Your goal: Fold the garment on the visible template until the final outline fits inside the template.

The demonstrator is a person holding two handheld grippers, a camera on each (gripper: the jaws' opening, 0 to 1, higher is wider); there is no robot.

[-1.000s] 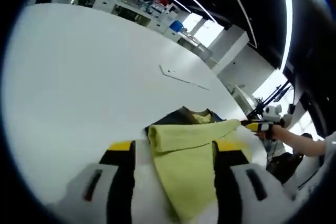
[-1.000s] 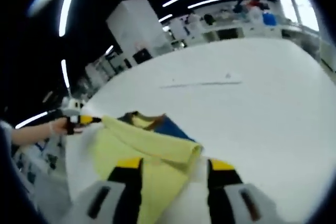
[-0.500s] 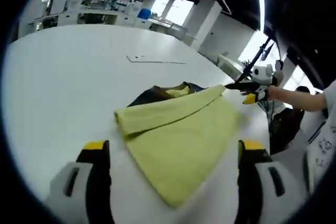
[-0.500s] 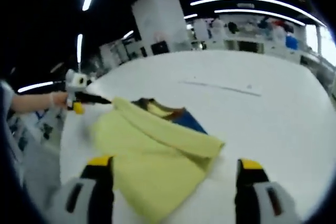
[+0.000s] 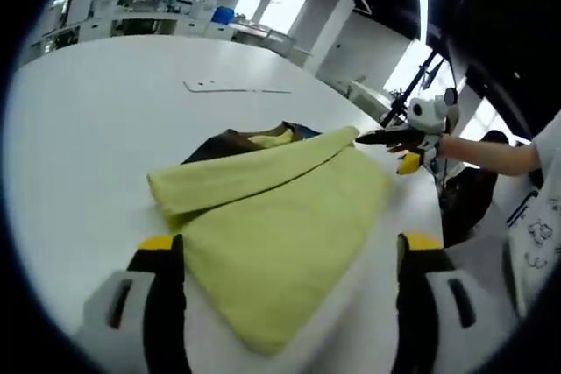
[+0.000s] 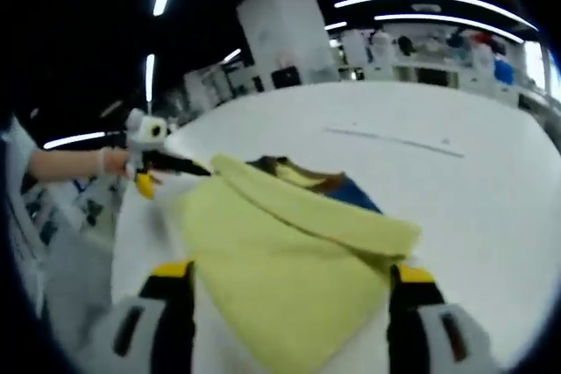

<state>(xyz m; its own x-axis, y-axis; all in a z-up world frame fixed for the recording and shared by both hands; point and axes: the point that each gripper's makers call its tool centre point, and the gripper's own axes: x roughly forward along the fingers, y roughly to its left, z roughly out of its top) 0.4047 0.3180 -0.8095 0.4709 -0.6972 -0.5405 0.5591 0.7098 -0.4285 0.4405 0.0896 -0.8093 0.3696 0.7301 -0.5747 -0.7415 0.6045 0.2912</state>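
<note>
- The yellow garment (image 5: 280,216) lies folded over on the white bench (image 5: 88,129), its dark and blue parts peeking out at the far edge.
- Left tool (image 5: 285,282): a second ago cloth sat between its jaws; now they stand wide apart, cloth released.
- Right tool (image 6: 289,299) has spread wide too, empty, cloth lying below.
- Thin template line (image 5: 237,88) sits well beyond the garment.
- My read: fold dropped, outline still needs checking.
</note>
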